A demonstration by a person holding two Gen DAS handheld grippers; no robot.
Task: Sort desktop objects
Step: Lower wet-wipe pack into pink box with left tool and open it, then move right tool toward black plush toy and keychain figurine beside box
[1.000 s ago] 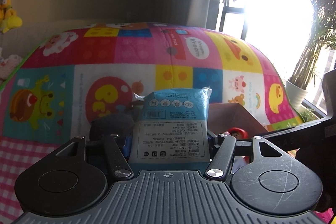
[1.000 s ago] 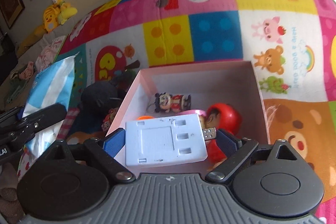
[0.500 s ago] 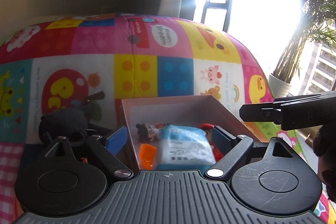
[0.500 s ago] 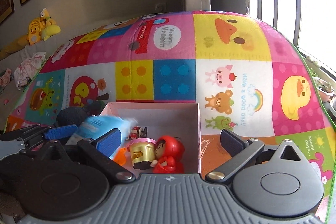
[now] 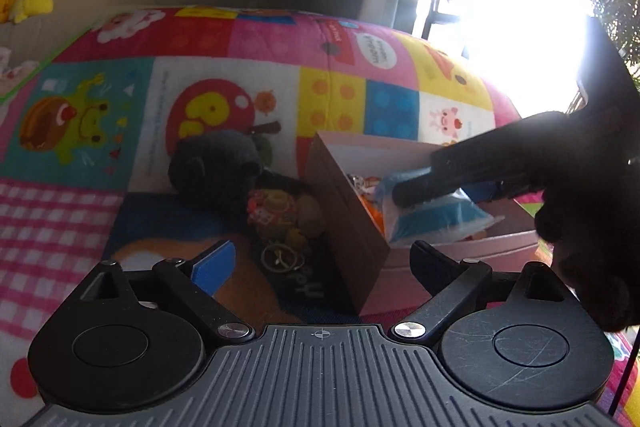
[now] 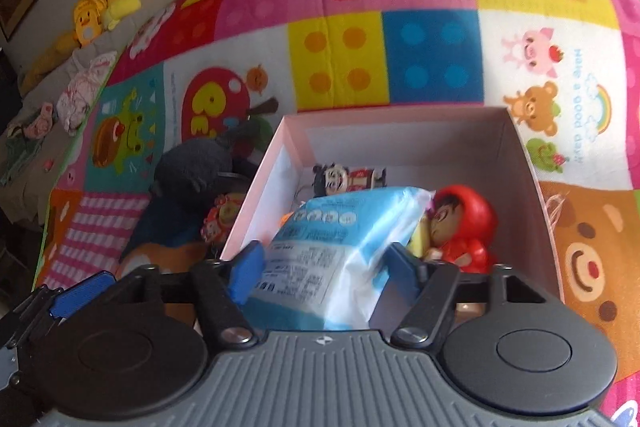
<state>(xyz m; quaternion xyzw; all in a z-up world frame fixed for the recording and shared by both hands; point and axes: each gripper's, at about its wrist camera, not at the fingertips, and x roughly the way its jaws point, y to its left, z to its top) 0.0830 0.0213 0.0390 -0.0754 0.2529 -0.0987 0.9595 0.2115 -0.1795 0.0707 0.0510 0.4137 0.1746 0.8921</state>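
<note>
On mat: right tongs gripping tissue pack

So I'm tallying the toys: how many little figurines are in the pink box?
2 visible: a black-haired figurine lying by the pink box's far wall, and a red-hooded one right of the blue tissue pack. More may be hidden underneath.

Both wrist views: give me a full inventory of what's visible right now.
Pink cardboard box: one, open, on the mat.
Blue-and-white tissue pack: one, in the box, between the right gripper's pads.
Red-hooded figurine: one, in the box, right of the pack.
Black-haired figurine: one, lying at the box's back.
Dark plush toy: one, left of the box.
Keyring charm cluster: one, multicoloured, beside the box.
Colourful play mat: one, underneath.
Yellow plush: far left.
Left gripper: open, empty.
Right gripper: closing around the pack.
</note>
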